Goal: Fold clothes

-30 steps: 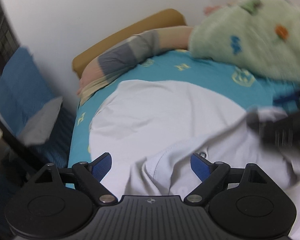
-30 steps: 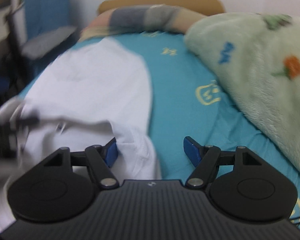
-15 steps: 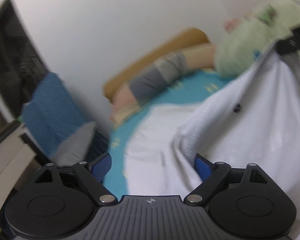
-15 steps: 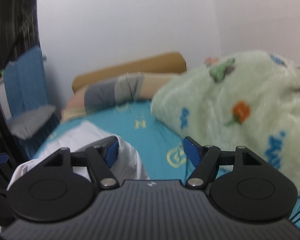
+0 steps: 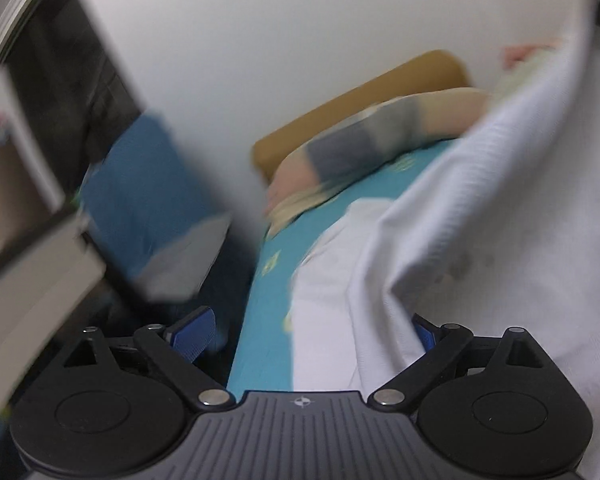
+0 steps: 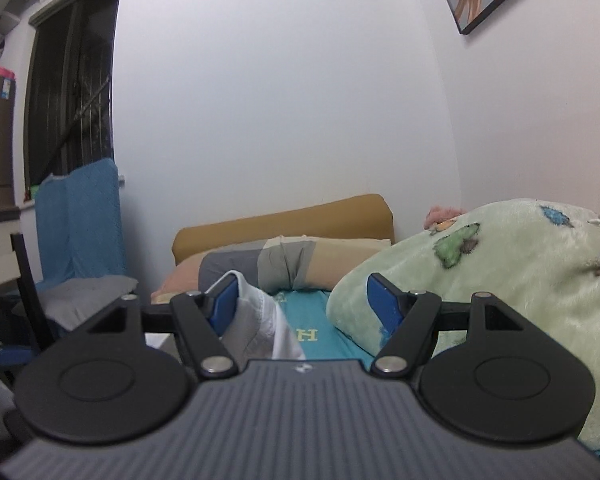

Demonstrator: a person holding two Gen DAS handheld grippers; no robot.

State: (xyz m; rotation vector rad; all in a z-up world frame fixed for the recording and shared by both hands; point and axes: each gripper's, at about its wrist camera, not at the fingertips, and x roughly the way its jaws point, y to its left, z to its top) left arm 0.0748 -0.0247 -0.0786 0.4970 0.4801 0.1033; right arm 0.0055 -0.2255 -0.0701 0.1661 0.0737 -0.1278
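Observation:
A white garment (image 5: 500, 240) hangs in a slanted sheet across the right of the left wrist view, rising to the top right corner; its lower part lies on the turquoise bed sheet (image 5: 268, 300). My left gripper (image 5: 308, 330) is open, its jaws wide apart, and the cloth drapes over its right finger (image 5: 422, 328). In the right wrist view a bunched fold of the white garment (image 6: 260, 320) hangs over the left finger (image 6: 224, 300) of my right gripper (image 6: 304, 300), which stands open and high above the bed.
A striped pillow (image 6: 284, 264) and brown headboard (image 6: 280, 220) lie at the bed's far end. A fluffy green blanket (image 6: 500, 280) fills the right side. Left of the bed stand a chair with a blue towel (image 6: 80, 224) and a desk edge (image 5: 28, 280).
Both grippers rose and tilted up. The white garment went from lying flat on the bed to hanging lifted on the right. The left wrist view swung toward the chair.

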